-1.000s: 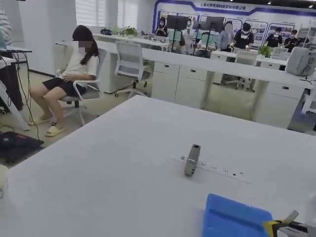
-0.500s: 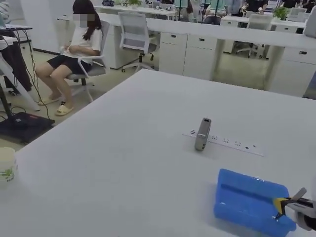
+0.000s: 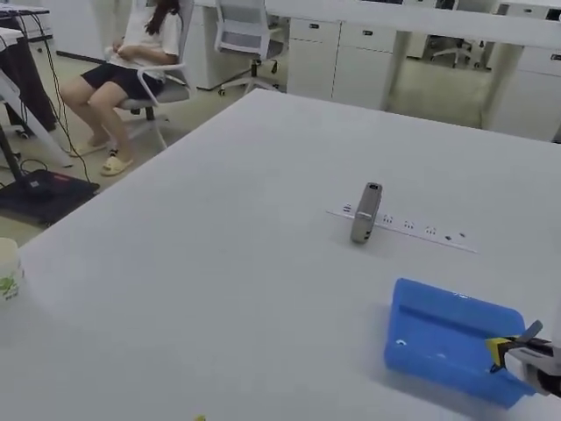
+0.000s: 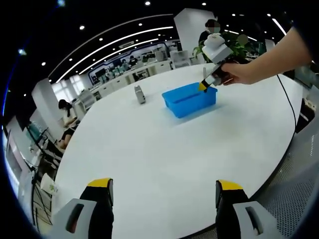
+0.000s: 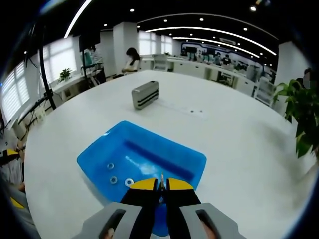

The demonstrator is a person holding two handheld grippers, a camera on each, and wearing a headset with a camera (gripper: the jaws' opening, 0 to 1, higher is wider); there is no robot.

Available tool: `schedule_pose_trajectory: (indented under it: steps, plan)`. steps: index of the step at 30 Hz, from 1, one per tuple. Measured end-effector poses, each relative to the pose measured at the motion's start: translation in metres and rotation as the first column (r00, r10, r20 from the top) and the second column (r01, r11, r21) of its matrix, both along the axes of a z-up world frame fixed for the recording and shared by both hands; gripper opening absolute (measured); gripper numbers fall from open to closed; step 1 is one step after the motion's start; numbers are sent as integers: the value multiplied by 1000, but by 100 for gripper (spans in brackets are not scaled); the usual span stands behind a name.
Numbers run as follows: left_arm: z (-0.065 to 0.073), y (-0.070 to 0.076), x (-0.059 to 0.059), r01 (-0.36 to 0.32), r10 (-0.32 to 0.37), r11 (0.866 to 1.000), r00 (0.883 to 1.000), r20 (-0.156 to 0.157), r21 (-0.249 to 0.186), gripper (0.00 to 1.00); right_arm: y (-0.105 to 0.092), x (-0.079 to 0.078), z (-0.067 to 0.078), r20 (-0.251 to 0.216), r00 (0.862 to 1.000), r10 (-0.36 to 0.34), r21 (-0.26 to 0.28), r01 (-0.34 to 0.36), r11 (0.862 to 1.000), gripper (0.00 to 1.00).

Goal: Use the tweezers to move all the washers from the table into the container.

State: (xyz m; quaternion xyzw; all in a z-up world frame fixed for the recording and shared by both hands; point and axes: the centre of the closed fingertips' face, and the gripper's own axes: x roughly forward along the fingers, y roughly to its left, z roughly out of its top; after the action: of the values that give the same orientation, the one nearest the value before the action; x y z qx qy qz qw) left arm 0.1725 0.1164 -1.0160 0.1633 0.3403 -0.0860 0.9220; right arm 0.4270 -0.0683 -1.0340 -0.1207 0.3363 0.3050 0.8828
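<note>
The blue container (image 3: 443, 333) lies on the white table (image 3: 219, 263). My right gripper (image 3: 513, 349) hangs over its near right corner, shut on the tweezers (image 3: 531, 332). In the right gripper view the yellow-tipped jaws (image 5: 160, 185) are pressed together, with the thin tweezers (image 5: 161, 178) poking out over the container (image 5: 164, 154). Three washers (image 5: 113, 179) lie on the container's floor. My left gripper (image 4: 164, 191) is open and holds nothing, low over the table's near edge. From there the container (image 4: 189, 99) and the hand-held right gripper (image 4: 212, 74) are far ahead.
A grey oblong device (image 3: 365, 212) stands on a white power strip (image 3: 412, 228) beyond the container. A paper cup (image 3: 7, 272) sits at the table's left edge. A person sits on a chair (image 3: 140, 53) beyond the table. A plant (image 5: 299, 114) stands at the right.
The head camera has tilted down, so the table takes up more of the view. The right gripper has come from just right of the container to over its right end.
</note>
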Motion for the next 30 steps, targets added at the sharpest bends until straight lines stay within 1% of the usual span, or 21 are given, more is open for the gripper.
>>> schedule_pose_trajectory:
  steps: [1, 2, 3, 5, 12, 18, 22, 24, 25, 28, 30]
  plan:
    - [-1, 0, 0, 2, -2, 1000, 1000, -4, 3, 86, 0, 0, -1, -1, 1000, 1, 1, -1, 1000, 3]
    - [-1, 0, -1, 2, -2, 1000, 1000, -5, 4, 86, 1, 1, 2, 9, 1000, 2, 11, -2, 1000, 3]
    - [-1, 0, -1, 2, -2, 1000, 1000, -8, 3, 86, 1, 2, 1, 7, 1000, 2, 6, -2, 1000, 3]
    - [-3, 0, -1, 1, -1, 1000, 1000, -18, 4, 86, 1, 3, 2, 5, 1000, 1, 15, -1, 1000, 3]
    - [-4, 0, -2, 1, -1, 1000, 1000, -26, 4, 86, 0, 5, 2, 8, 1000, -8, 31, 7, 999, 3]
    - [-5, 2, -2, -11, 11, 1000, 1000, -22, 2, 86, 0, 7, 1, 14, 1000, 2, 24, -3, 1000, 3]
    - [-4, 2, -2, -10, 11, 1000, 1000, -19, 3, 86, -2, 8, 1, -2, 1000, 6, 29, -6, 1000, 3]
    - [-2, 2, -1, -10, 10, 1000, 1000, -12, 1, 86, -2, 8, 1, -13, 1000, 7, 36, -6, 999, 3]
    - [-1, 2, -1, -11, 11, 1000, 1000, -8, -1, 86, -2, 8, 2, -16, 1000, 7, 38, -6, 999, 3]
    - [0, 2, -1, -15, 15, 1000, 1000, -1, -2, 86, -1, 8, 9, -4, 1000, 8, 55, -8, 998, 4]
    - [1, 3, 0, -16, 16, 1000, 1000, 5, -3, 86, -1, 7, 14, 5, 1000, 10, 56, -10, 998, 4]
